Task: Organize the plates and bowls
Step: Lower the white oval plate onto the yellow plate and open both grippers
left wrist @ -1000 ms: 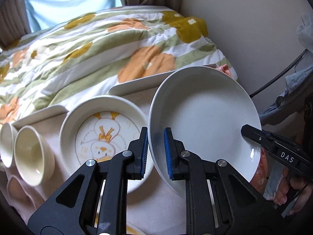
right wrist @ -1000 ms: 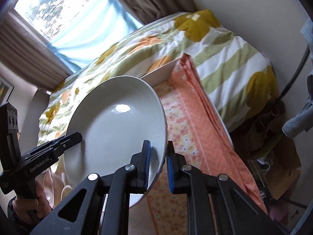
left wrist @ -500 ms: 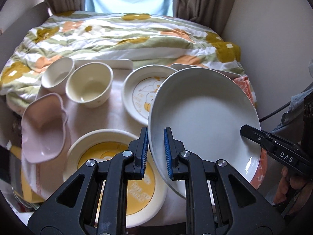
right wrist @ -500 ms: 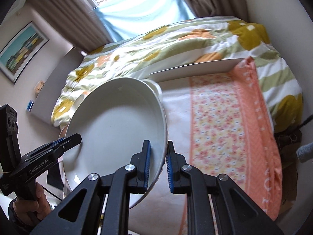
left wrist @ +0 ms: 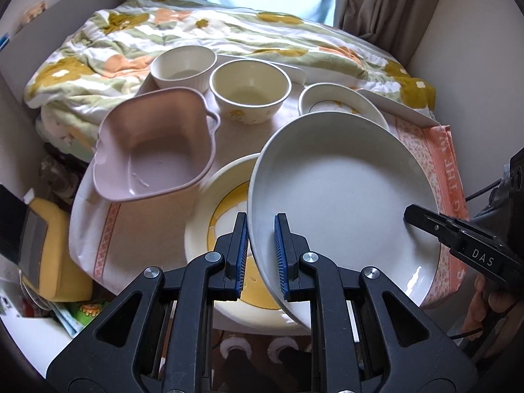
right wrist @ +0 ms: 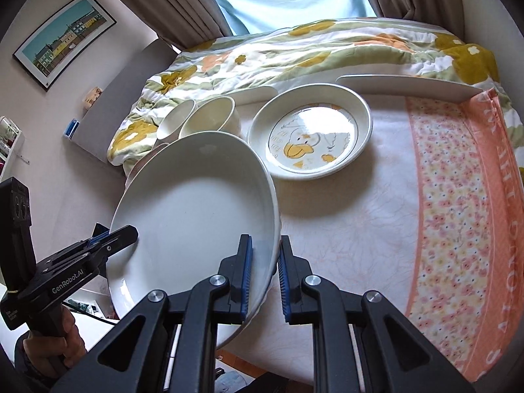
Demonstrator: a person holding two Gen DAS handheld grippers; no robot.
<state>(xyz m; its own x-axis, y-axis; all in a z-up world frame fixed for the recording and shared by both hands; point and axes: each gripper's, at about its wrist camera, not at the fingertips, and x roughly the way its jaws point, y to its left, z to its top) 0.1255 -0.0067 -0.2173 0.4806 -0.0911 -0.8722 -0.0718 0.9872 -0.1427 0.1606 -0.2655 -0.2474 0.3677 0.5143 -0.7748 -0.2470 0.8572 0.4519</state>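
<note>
We hold the glossy white plate (left wrist: 340, 196) in the air, tilted, its hollow facing up and its round rim spanning between our two tools above the cloth-covered surface (right wrist: 353, 216). The left tool (left wrist: 260, 255) pinches its left rim and the right tool (right wrist: 264, 276) its right rim, blue ribbed pads (left wrist: 280, 255) against smooth glaze. Under it seems to lie a yellow-printed plate (left wrist: 209, 216), beside a matte pink squarish dish (left wrist: 154, 150), two cream bowls (left wrist: 250, 90) and a duck plate (right wrist: 311, 137).
</note>
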